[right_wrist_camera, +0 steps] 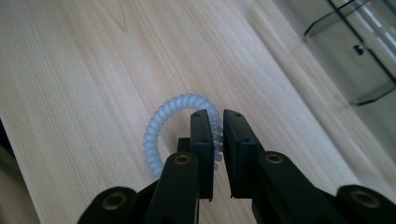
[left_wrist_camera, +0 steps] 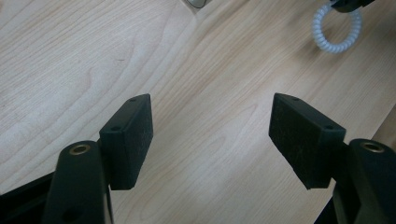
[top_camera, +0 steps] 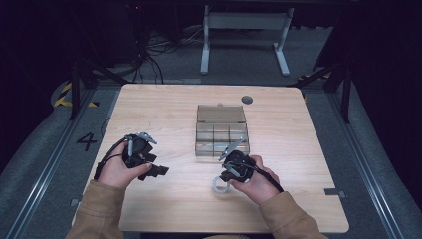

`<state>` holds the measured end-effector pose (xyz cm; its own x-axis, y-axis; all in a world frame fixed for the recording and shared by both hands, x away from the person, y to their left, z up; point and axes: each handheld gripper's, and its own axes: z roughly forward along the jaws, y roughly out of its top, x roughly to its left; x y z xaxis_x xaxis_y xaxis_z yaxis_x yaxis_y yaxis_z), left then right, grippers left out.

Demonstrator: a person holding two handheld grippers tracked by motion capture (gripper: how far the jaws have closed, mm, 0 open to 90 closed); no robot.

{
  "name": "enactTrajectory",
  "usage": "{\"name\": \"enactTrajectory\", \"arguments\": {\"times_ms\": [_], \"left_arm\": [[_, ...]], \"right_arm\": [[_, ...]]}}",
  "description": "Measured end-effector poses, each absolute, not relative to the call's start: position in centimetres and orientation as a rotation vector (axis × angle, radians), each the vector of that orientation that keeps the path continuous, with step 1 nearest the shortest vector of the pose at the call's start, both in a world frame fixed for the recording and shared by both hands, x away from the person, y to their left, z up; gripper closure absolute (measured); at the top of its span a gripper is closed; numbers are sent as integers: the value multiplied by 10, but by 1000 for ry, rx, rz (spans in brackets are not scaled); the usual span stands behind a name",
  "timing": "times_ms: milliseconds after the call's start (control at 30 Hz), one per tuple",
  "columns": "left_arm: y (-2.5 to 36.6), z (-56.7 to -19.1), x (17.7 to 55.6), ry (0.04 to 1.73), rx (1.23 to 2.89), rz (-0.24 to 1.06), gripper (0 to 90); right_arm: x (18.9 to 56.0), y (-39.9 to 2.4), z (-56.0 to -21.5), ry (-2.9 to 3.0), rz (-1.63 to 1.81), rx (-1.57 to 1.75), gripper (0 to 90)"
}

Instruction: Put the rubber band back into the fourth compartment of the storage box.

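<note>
Pale wood table (top_camera: 298, 164) lies under both my claws. My right gripper (right_wrist_camera: 215, 122) has its jaws pinched on the rim of the white spiral hair tie (right_wrist_camera: 161, 122), which rests on the table near the clear divided box (top_camera: 221, 130). My left gripper (left_wrist_camera: 212, 133) is spread wide, holding nothing; its view catches the hair tie far off, and the high view shows the whole box.
</note>
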<state>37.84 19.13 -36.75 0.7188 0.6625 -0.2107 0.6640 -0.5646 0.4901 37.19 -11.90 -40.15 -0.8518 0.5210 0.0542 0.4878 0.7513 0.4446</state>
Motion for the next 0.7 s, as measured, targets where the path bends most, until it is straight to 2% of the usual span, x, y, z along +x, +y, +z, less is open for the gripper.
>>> {"name": "enactTrajectory", "arguments": {"times_ms": [300, 700], "left_arm": [[193, -370, 378, 972, 2365, -3, 256], [194, -369, 378, 957, 2369, 2, 250]], "right_arm": [[380, -122, -389, 2852, 724, 843, 834], [393, -122, -376, 2831, 750, 859, 834]]}}
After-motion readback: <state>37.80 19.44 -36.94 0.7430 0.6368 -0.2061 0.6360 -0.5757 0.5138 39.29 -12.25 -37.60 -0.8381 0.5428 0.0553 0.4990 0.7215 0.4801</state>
